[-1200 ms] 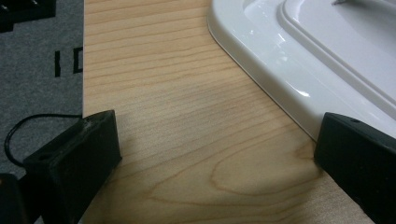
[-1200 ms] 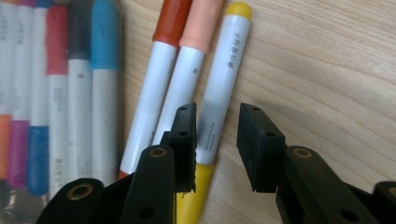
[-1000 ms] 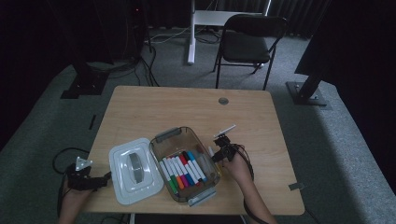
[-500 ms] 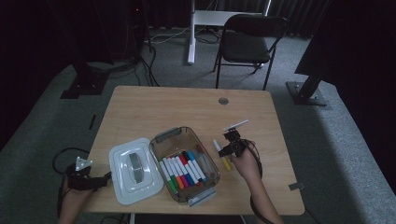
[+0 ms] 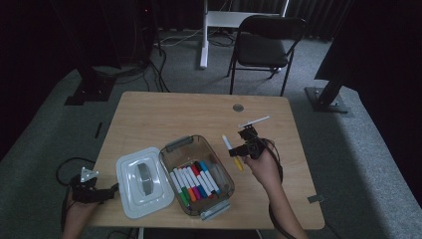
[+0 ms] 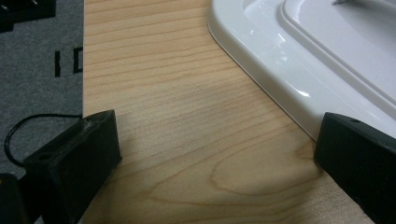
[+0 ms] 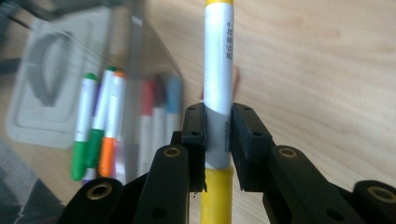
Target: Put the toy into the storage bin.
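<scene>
- My right tongs (image 7: 218, 140) are clamped on the yellow marker (image 7: 218, 79); the pads press its grey barrel from both sides, close to the yellow end nearest me.
- In the high view that marker (image 5: 233, 152) sits in the right tongs (image 5: 247, 148) above the table (image 5: 149, 119), just to the right of the open box (image 5: 171, 147) (not touching it, as far as I can tell).
- Long axis: it runs from upper left to lower right in the high view, white end pointing away from me and toward the box, yellow end pointing back to my side.
- The other markers (image 5: 194, 185) lie side by side in the box on roughly the same slant, so I judge little turning is needed.
- From the tongs the box lies left and slightly nearer to me; the right hand is by far the closer one.
- My left tongs (image 6: 210, 154) stand open with nothing in them, jaws over bare wood beside the corner of the white lid (image 6: 299, 60).
- In the high view the left tongs (image 5: 89, 191) rest at the table's left edge, beside the lid (image 5: 142, 181).
</scene>
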